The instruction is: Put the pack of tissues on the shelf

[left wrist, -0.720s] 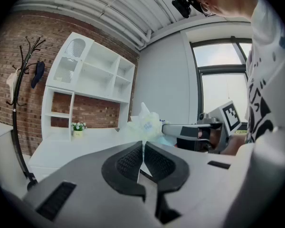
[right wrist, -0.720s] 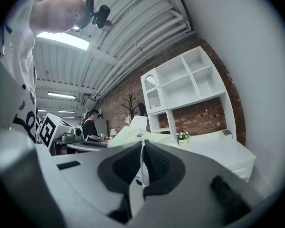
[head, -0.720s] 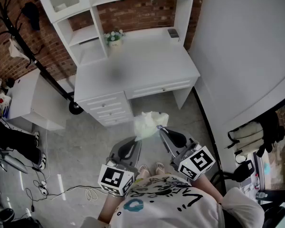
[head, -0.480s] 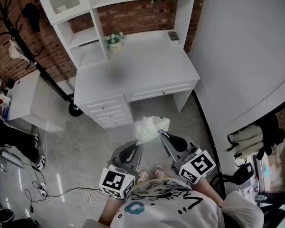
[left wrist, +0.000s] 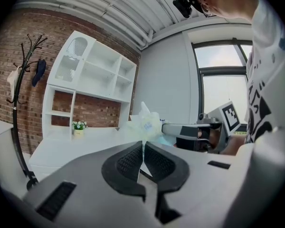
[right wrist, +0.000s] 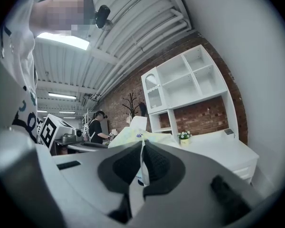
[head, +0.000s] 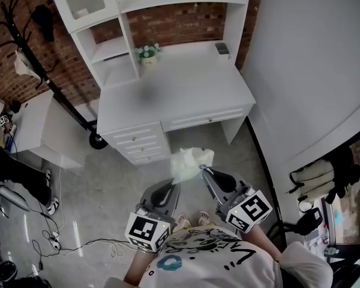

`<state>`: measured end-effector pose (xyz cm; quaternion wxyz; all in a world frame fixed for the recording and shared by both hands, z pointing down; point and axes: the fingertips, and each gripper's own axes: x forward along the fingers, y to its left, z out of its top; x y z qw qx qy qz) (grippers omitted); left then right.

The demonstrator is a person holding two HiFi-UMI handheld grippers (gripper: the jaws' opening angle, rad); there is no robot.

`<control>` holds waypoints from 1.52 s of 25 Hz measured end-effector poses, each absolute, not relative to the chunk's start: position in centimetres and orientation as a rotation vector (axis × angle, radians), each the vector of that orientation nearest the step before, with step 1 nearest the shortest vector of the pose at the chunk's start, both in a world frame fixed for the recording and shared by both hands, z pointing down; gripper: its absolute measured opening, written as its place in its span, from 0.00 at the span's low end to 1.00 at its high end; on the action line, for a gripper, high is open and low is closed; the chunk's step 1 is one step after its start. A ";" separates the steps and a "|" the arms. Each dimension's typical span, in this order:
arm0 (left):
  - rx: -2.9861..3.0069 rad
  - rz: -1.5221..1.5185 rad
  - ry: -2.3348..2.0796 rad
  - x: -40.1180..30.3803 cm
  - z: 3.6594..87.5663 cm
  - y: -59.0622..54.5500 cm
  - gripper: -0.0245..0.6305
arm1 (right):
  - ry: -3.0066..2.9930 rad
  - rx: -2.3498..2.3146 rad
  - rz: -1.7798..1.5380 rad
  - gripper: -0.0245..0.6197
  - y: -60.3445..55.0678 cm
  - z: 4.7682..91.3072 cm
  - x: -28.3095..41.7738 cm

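A pale, crinkly pack of tissues (head: 188, 162) hangs between my two grippers above the floor, in front of the white desk. My left gripper (head: 176, 180) is shut on the wrapper's near-left edge, and my right gripper (head: 202, 168) is shut on its right edge. In the left gripper view the pack (left wrist: 146, 123) sticks up past the closed jaws, with the right gripper beside it. In the right gripper view the pack (right wrist: 133, 132) shows past the closed jaws, its wrapper pinched between them. The white shelf unit (head: 114, 47) stands on the desk's back, its compartments open.
The white desk (head: 168, 92) has drawers (head: 135, 141) on its left side. A small flower pot (head: 147, 53) and a dark small object (head: 221, 48) sit at the desk's back. A black coat rack (head: 30, 53) stands left; a person (head: 12, 173) sits at far left.
Both grippers and the pack have stayed together; the view has shifted slightly, with the desk sliding a little down and right in the picture.
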<state>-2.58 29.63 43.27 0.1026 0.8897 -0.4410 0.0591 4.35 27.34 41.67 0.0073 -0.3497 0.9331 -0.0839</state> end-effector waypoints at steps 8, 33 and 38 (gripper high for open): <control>2.631 0.169 -1.272 -5.0 43.7 29.3 0.07 | 2.912 -1.120 -0.285 0.08 27.3 42.2 2.0; 2.635 0.139 -1.342 -5.3 43.4 17.5 0.06 | 2.951 -1.074 -0.213 0.08 15.2 42.3 1.6; 2.636 0.138 -1.344 -4.2 43.0 13.5 0.06 | 2.947 -1.070 -0.220 0.08 11.1 42.0 2.7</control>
